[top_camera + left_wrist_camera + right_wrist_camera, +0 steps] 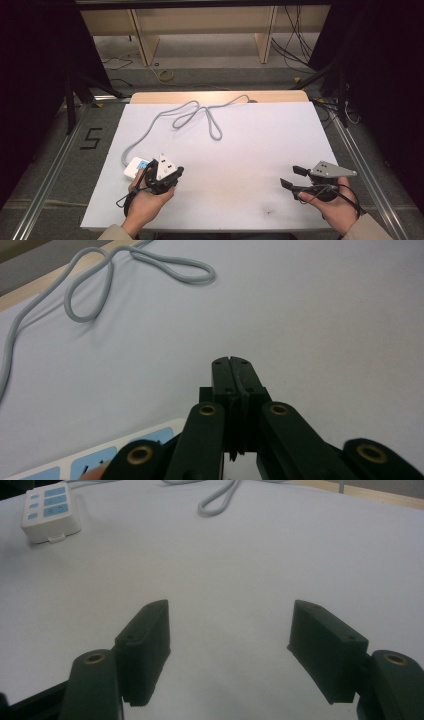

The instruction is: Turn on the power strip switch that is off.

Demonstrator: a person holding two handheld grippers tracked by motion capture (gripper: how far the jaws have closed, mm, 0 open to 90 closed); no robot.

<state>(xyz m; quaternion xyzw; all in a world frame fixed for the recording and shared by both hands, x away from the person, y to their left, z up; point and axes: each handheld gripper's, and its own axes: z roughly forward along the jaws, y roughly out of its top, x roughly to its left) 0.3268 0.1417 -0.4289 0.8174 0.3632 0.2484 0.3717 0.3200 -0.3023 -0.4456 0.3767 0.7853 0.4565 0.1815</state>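
1. The white plastic power strip with blue buttons (pixel 136 167) is seen at the table's 8 o'clock edge, just beside the left gripper (pixel 172 176), at its 9 o'clock; the left hand is judged far nearer.
2. Its long axis runs toward 11 o'clock, continued by the grey looped cable (pixel 192 116).
3. Left gripper (pixel 234 375): jaws pressed together, nothing held. Right gripper (pixel 230 645): jaws spread wide, empty, well apart from the strip.
4. The strip's full button face (pixel 50 509) is shown by the right gripper view; only a corner (pixel 95 462) appears in the left gripper view.
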